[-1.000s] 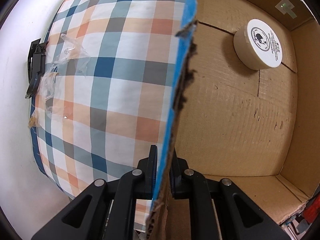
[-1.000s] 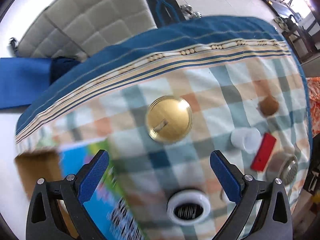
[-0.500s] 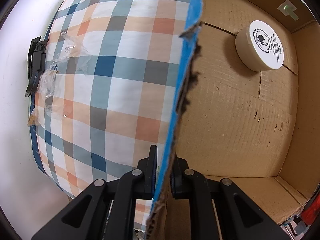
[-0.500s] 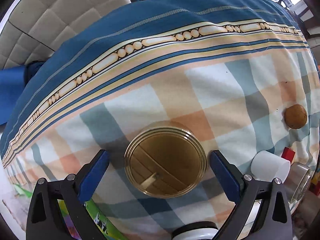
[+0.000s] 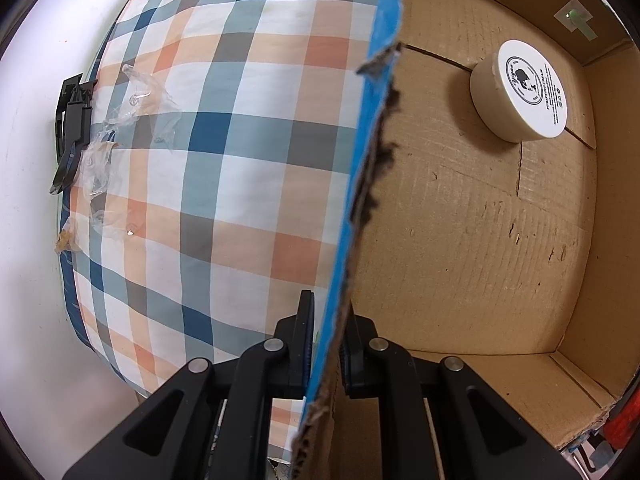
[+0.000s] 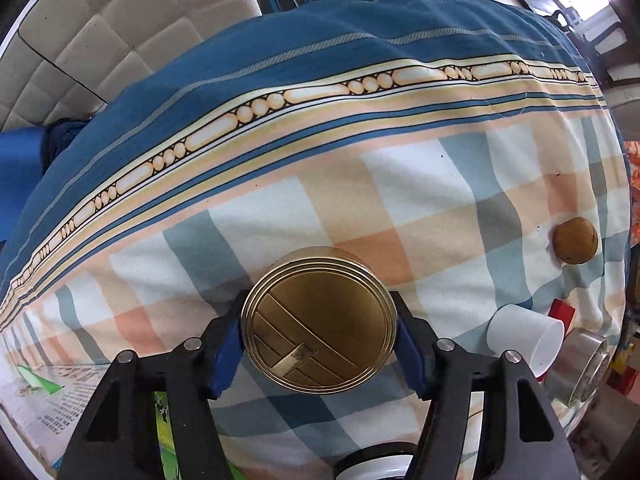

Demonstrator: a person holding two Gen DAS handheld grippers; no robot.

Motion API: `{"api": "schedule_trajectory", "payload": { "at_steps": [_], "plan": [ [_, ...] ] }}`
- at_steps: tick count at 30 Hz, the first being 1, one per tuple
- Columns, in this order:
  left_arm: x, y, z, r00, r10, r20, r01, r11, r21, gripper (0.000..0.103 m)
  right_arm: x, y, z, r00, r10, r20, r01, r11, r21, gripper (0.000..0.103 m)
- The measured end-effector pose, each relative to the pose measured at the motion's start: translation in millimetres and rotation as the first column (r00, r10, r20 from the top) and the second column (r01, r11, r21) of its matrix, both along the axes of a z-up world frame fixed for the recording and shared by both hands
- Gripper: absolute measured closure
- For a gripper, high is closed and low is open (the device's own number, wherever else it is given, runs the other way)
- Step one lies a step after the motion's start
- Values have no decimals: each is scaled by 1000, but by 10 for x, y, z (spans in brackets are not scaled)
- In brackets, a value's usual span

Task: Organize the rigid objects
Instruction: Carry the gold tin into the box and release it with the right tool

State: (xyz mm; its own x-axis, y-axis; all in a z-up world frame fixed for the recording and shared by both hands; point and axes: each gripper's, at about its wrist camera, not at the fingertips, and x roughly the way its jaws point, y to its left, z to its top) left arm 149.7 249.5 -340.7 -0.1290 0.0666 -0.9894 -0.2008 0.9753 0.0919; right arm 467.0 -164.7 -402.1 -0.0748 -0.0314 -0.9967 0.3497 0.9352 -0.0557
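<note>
My left gripper [image 5: 326, 344] is shut on the blue-faced side wall [image 5: 360, 184] of an open cardboard box [image 5: 460, 220]. A white round jar [image 5: 520, 90] lies inside the box at its far end. My right gripper [image 6: 320, 344] is shut on a round gold tin [image 6: 319, 322] that stands on the checked tablecloth [image 6: 420, 208]. On the right of the cloth are a brown ball [image 6: 575, 241], a white plastic cup [image 6: 526, 334] on its side, a red block [image 6: 562, 312] and a metal can [image 6: 584, 364].
A white ring-shaped lid [image 6: 374, 462] lies just below the right gripper. The box's printed outer face [image 6: 60, 384] shows at lower left. A black clip [image 5: 72, 124] and clear tape [image 5: 132, 128] sit at the cloth's left edge. A quilted cushion [image 6: 100, 36] lies beyond the table.
My right gripper has moved in on the gold tin and closed its fingers on its sides. The left gripper holds the box wall as before.
</note>
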Motion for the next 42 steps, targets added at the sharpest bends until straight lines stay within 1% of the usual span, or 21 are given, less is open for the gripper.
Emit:
{"api": "schedule_trajectory", "payload": {
  "at_steps": [4,7,9,14,16,20,21,22,24,26,28,32,37,39,42],
  "plan": [
    [-3,-9,1,1000,0,1,0,1000,3,94,-51,42,62,1000,11,7,-10,1000,-9,36],
    [0,-18,0,1000,1,1,-1,1000,3,94,-146,35,188,999,25,25,-25,1000,3,36],
    [1,-33,4,1000,0,2,0,1000,6,94,-219,57,311,998,38,41,-38,999,13,36],
    [-10,-50,18,1000,5,8,-5,1000,8,94,-437,162,823,988,100,116,-105,994,37,36],
    [-11,-52,25,1000,2,10,-2,1000,9,94,-522,293,1091,977,137,161,-147,988,52,36],
    [-16,-69,33,1000,-6,11,6,1000,17,94,-707,591,1498,953,195,230,-222,970,97,36],
    [-15,-74,32,1000,-6,10,6,1000,18,94,-700,728,1544,946,216,242,-248,963,110,36],
    [-13,-79,31,1000,-5,9,5,1000,19,94,-801,780,1659,940,226,255,-263,957,122,36],
    [-7,-79,31,1000,-5,9,4,1000,21,94,-885,1059,1762,925,270,269,-316,938,143,36],
    [-4,-87,38,1000,-4,10,4,1000,22,94,-1040,1223,1853,912,305,273,-356,921,160,36],
    [-5,-94,38,1000,-4,10,4,1000,24,94,-1121,1555,1835,897,355,265,-406,898,169,36],
    [-1,-94,29,1000,-1,10,1,1000,22,94,-1176,2055,1602,885,403,233,-446,878,176,36],
    [2,-64,24,1000,2,9,-2,1000,19,94,-1166,2433,1259,878,438,194,-470,867,168,36],
    [-2,-45,21,1000,5,9,-5,1000,15,94,-1088,2486,1086,877,446,177,-474,864,170,36],
    [-7,-25,20,1000,6,10,-6,1000,13,94,-1033,2630,958,874,457,164,-480,862,159,36]
  ]
}}
